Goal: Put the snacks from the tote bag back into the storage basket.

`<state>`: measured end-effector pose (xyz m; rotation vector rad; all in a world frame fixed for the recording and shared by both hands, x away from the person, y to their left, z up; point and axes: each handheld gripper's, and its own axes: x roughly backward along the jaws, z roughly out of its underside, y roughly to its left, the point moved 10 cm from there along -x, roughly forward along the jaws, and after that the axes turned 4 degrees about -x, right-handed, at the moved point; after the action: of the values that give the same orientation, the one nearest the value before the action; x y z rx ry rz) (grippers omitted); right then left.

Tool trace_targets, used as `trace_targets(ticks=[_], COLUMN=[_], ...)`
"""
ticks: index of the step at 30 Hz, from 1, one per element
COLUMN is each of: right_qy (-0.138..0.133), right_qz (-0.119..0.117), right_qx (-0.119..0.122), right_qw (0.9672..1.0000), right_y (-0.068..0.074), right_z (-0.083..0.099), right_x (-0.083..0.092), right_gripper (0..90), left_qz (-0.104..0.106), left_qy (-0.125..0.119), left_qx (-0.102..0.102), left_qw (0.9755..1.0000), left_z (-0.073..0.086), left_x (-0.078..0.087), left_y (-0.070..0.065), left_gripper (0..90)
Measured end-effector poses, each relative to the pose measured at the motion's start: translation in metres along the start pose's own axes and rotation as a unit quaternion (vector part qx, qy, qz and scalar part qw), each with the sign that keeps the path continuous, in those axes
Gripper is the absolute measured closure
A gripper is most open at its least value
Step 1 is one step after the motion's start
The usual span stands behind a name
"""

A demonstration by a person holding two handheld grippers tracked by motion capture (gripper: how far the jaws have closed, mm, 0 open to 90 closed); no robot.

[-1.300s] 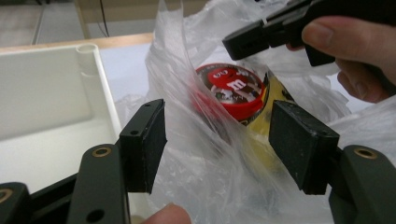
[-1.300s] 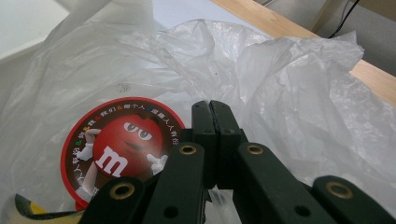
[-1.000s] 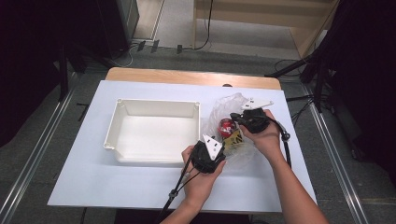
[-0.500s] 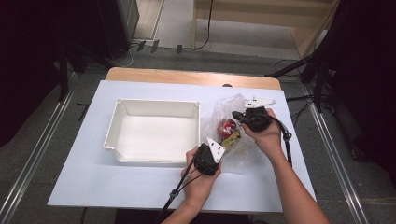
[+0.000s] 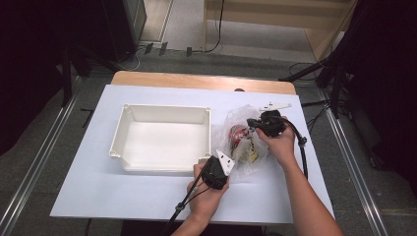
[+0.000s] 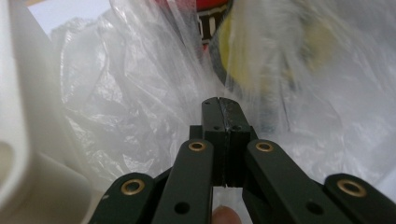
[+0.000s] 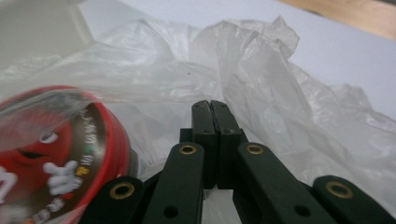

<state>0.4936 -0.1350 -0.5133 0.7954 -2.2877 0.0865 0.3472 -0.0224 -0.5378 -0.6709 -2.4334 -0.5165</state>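
Clear plastic bag (image 5: pixel 246 142): lying on the white table (image 5: pixel 98 191), at 3 o'clock from the white bin (image 5: pixel 162 142).

Left gripper (image 5: pixel 227 158): pinching the bag's near edge, jaws having just closed.

Right gripper (image 5: pixel 252 123): clamping film at the bag's far side.

Red candy tin (image 7: pixel 56 154): showing blurred through film.

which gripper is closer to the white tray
Left. The left gripper sits just off the white tray, by its near right corner. The right gripper is farther right, across the clear plastic bag from it.
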Motion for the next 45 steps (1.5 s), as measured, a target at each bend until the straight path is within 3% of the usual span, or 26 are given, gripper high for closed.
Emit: trace_targets(ticks=[3,10,16,19,25,30,34,36,39,42,45], right_qy=[0.01,0.015,-0.026,-0.044,-0.041,-0.029,-0.028,-0.036,-0.056,-0.066,-0.073], right_qz=[-0.003,-0.003,-0.005,-0.016,-0.03,-0.039,-0.041,-0.044,-0.044,-0.037,-0.052], right_qx=[-0.003,0.0,0.011,0.023,0.054,0.052,0.043,0.034,0.034,0.032,0.02], right_qw=[0.9999,0.9999,0.9996,0.9986,0.9973,0.9974,0.9978,0.9978,0.9969,0.9966,0.9958], right_y=[-0.001,0.002,0.006,0.014,0.031,0.035,0.034,0.034,0.037,0.038,0.044], right_z=[0.006,0.011,-0.007,-0.021,-0.041,-0.047,-0.045,-0.046,-0.047,-0.047,-0.046], right_x=[-0.007,-0.014,0.004,0.013,0.011,-0.002,-0.005,0.0,0.015,0.031,0.045], right_gripper=[90.0,90.0,90.0,90.0,90.0,90.0,89.5,73.9,60.5,51.9,45.6], left_qz=[0.004,0.016,0.01,0.009,0.017,0.017,0.02,0.012,0.003,-0.005,-0.007], left_qy=[0.01,-0.006,-0.043,-0.041,-0.019,-0.019,-0.034,-0.05,-0.071,-0.083,-0.087], left_qx=[-0.008,0.011,0.006,0.0,-0.005,-0.011,-0.008,-0.001,0.008,0.017,0.025], left_qw=[0.9999,0.9998,0.999,0.9991,0.9997,0.9996,0.9992,0.9987,0.9974,0.9964,0.9959], left_z=[0.003,0.003,-0.004,-0.004,0.004,0.007,0.005,0.0,-0.008,-0.013,-0.016], left_x=[0.001,0.007,0.018,0.019,0.016,0.019,0.024,0.029,0.036,0.039,0.039], left_y=[-0.001,0.0,-0.002,-0.004,-0.005,-0.005,-0.005,-0.003,-0.001,0.001,0.001], left_gripper=[90.0,90.0,88.0,90.0,90.0,90.0,90.0,84.7,71.2,61.8,56.2])
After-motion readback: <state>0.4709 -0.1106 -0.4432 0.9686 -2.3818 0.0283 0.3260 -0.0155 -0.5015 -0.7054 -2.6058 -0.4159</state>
